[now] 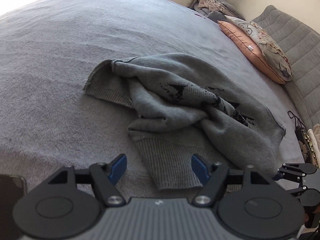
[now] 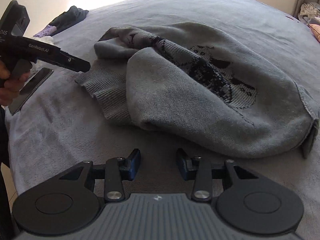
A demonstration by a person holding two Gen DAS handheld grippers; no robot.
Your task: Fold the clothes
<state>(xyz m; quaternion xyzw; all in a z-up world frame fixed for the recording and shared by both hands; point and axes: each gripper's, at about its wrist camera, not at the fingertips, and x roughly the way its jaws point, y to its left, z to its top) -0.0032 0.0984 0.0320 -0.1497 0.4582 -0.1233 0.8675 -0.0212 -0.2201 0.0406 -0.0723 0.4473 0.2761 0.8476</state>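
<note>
Left wrist view: a dark phone [image 1: 12, 186] is lying at the left edge of the grey bedspread [image 1: 50, 70]. The left gripper [image 1: 159, 169] is standing wide apart, its blue pads either side of the ribbed cuff of the crumpled grey sweater [image 1: 180, 100], not pressing it. Pillows [image 1: 258, 50] are leaning at right. In the right wrist view, the right gripper [image 2: 158, 165] is hanging narrower, empty, just before the sweater.

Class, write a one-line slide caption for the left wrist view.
Open left gripper poised over the ribbed cuff of a crumpled grey sweater on the bed.
</note>
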